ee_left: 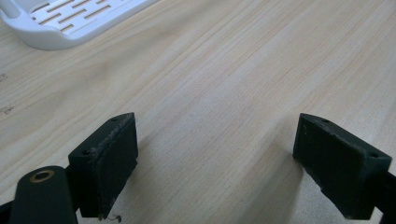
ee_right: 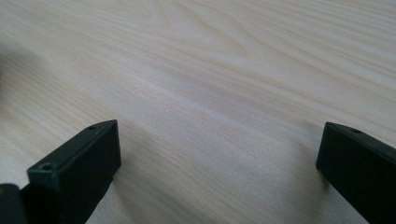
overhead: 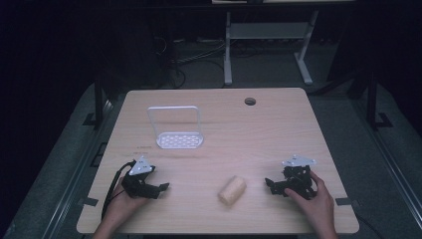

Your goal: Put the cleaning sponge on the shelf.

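Note:
A pale beige roll-shaped object (overhead: 232, 189) lies on the wooden table (overhead: 234, 134) near the front, between my two grippers. My left gripper (overhead: 161, 188) rests low at the front left, open, its jaws pointing right; in the left gripper view its gripper (ee_left: 217, 163) has only bare wood between the pads. My right gripper (overhead: 269, 184) sits at the front right, open, jaws pointing left toward the roll; in the right gripper view the gripper (ee_right: 219, 172) holds nothing. A white slotted rack (overhead: 179, 133) with an upright frame stands back left, its base corner (ee_left: 70, 21) ahead of the left jaws.
A round cable hole (overhead: 250, 101) sits near the table's far edge. Beyond the table stand white desk legs (overhead: 228, 50) and cables on a dark floor. Bare wood stretches across the table's middle and right.

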`<state>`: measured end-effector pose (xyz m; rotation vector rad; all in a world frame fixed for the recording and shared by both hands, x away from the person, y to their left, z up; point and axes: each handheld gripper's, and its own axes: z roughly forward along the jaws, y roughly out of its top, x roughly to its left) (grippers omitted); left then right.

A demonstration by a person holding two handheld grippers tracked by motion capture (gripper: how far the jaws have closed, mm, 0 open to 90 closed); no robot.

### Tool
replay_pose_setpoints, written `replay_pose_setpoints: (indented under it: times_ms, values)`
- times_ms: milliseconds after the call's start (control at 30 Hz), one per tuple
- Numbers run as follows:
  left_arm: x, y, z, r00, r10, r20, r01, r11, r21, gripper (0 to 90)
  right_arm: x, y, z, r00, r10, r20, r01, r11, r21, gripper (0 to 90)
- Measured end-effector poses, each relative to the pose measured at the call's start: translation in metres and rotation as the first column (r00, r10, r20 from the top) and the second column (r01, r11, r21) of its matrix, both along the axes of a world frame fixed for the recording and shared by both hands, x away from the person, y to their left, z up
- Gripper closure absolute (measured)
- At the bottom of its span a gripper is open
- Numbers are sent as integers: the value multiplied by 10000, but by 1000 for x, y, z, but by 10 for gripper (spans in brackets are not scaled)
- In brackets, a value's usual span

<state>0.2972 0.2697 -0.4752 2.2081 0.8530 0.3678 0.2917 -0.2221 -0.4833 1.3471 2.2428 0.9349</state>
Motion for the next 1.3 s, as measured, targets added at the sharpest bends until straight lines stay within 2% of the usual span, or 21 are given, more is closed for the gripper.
replay_pose_setpoints:
  times_ms: [367,533,633,900,1300]
  values:
    - [0,-1,2,9999,-100,71,100,9999,83,138,0,0,0,10000,53,13,-53,10000,-9,0]
    - [-1,-4,7,9997,-183,163,185,9998,-121,139,0,-1,0,10000,65,19,-65,10000,-13,0]
    - [-1,-6,9,9997,-232,82,233,9996,-176,140,0,0,0,10000,51,6,-51,10000,-3,0]
    - [-2,-18,19,9990,-445,31,446,9980,-439,140,0,-1,0,10000,65,18,-65,10000,-14,0]
    - [-1,-38,25,9956,-933,-29,931,9951,-340,140,-1,-1,0,10000,61,11,-61,10000,-12,0]
